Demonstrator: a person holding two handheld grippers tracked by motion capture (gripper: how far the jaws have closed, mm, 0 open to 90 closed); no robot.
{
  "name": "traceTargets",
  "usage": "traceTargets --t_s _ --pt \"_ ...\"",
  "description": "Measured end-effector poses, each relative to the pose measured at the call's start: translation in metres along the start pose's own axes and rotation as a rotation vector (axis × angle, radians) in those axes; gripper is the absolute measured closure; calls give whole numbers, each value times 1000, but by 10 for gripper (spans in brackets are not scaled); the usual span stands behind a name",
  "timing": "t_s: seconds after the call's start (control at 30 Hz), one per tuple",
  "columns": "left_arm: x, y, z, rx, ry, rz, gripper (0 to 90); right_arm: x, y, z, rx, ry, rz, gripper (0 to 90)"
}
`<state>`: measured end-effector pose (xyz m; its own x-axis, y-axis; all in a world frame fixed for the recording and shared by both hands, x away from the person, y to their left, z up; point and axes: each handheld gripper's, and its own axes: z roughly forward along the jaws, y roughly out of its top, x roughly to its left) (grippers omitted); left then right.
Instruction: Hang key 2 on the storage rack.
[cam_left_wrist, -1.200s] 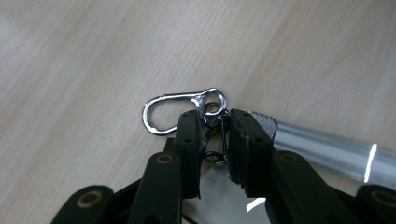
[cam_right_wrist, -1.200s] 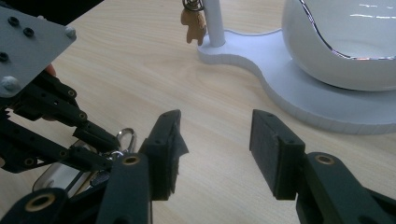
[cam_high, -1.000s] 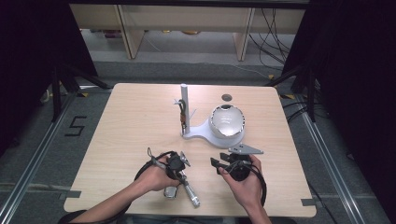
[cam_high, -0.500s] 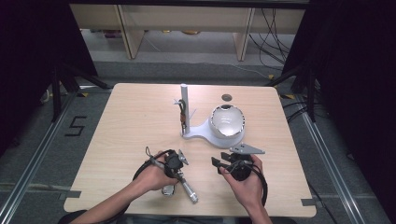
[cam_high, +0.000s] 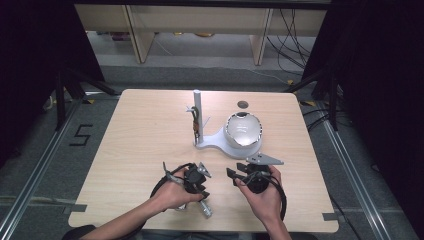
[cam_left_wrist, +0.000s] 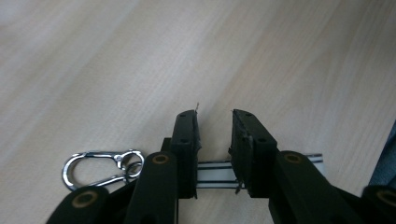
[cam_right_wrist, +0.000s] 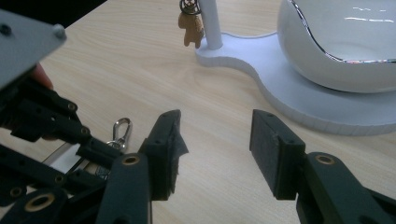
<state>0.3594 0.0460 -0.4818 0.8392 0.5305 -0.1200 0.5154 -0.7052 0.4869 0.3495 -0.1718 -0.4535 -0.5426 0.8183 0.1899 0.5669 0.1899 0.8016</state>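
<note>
A white strap with black stripes (cam_left_wrist: 214, 171) and a silver carabiner (cam_left_wrist: 100, 165) lie on the wooden table (cam_high: 140, 145) near its front edge. My left gripper (cam_left_wrist: 215, 121) points down over the strap. Its jaws have just been closing, but a gap still shows between the pads and nothing is pressed. In the high view the left gripper (cam_high: 202, 196) sits just above the strap's metal end (cam_high: 206, 210). My right gripper (cam_high: 233, 176) is beside it, open and holding nothing (cam_right_wrist: 215, 126). The carabiner (cam_right_wrist: 120, 128) shows to its left.
A white stand (cam_high: 215, 142) rises at mid table with an upright post (cam_high: 197, 107), a small brown figure (cam_right_wrist: 190, 25) hanging on it, and a glossy white bowl (cam_high: 243, 130). A small dark disc (cam_high: 243, 104) lies behind the bowl. Dark frames and cables surround the table.
The left gripper has shifted slightly over the strap. The right gripper, the stand and the strap are where they were.
</note>
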Motion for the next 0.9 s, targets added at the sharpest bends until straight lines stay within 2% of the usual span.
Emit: traceTargets --t_s 0.07,0.1,0.13,0.17,0.2,0.23,0.33,0.4,0.5,0.57,0.67,0.8,0.83,0.9 --pt "0 -2 2 22 -2 21 720 2 0 -1 5 3 27 536" --pt "1 -3 1 56 3 43 724 1 0 0 3 3 18 536" --pt "0 -4 0 70 9 55 726 0 0 0 -2 2 -1 536" --pt "0 -5 0 83 11 70 726 0 0 0 -2 3 0 536" --pt "-1 -6 0 88 8 61 726 0 0 0 -1 2 -1 536" --pt "0 -7 -1 93 12 78 727 1 0 -1 5 2 18 536" --pt "-1 -12 -5 125 13 78 729 2 0 -2 7 -1 26 536" --pt "0 -16 -8 132 12 75 730 0 0 -1 0 2 3 536" --pt "2 -23 -13 139 37 71 730 1 0 -1 1 4 3 536" --pt "4 -27 -17 148 38 69 729 1 0 -1 1 6 4 536" --pt "10 -31 -26 144 55 57 723 2 0 -1 2 8 17 536" --pt "19 -37 -34 143 105 41 705 2 0 -1 -2 3 11 536" --pt "20 -39 -35 143 103 18 700 2 1 -2 3 0 9 535" --pt "24 -42 -37 149 109 2 695 2 1 -2 1 1 10 536"
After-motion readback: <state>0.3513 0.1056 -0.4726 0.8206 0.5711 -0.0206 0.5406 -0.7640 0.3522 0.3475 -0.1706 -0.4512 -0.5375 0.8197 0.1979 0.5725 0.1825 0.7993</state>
